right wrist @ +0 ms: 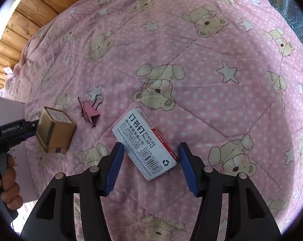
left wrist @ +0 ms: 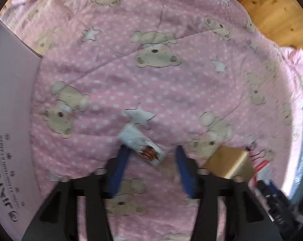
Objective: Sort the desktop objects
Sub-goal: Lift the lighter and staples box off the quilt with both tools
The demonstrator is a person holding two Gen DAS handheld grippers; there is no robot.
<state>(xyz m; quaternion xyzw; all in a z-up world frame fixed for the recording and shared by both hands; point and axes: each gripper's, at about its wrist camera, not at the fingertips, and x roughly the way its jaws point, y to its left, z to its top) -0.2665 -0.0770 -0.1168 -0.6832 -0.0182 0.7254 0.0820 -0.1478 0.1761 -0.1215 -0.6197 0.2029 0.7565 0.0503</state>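
Note:
In the left wrist view, which is blurred, a small white packet (left wrist: 141,145) with orange-brown print lies on the pink bear-print quilt (left wrist: 151,80). It sits just ahead of my left gripper (left wrist: 151,150), touching the left blue fingertip, and the jaws are wide open. A gold tin (left wrist: 229,160) lies to the right of it. In the right wrist view, my right gripper (right wrist: 151,146) is open around the near end of a white staples box (right wrist: 145,142), without gripping it. A pink binder clip (right wrist: 89,112) and the gold tin (right wrist: 55,130) lie to the left, where the left gripper (right wrist: 31,129) reaches behind the tin.
A white printed carton (left wrist: 11,110) borders the quilt on the left. Wooden boards (right wrist: 31,16) run beyond the quilt's far edge. A hand (right wrist: 9,180) holds the left gripper's handle. Open quilt stretches ahead of both grippers.

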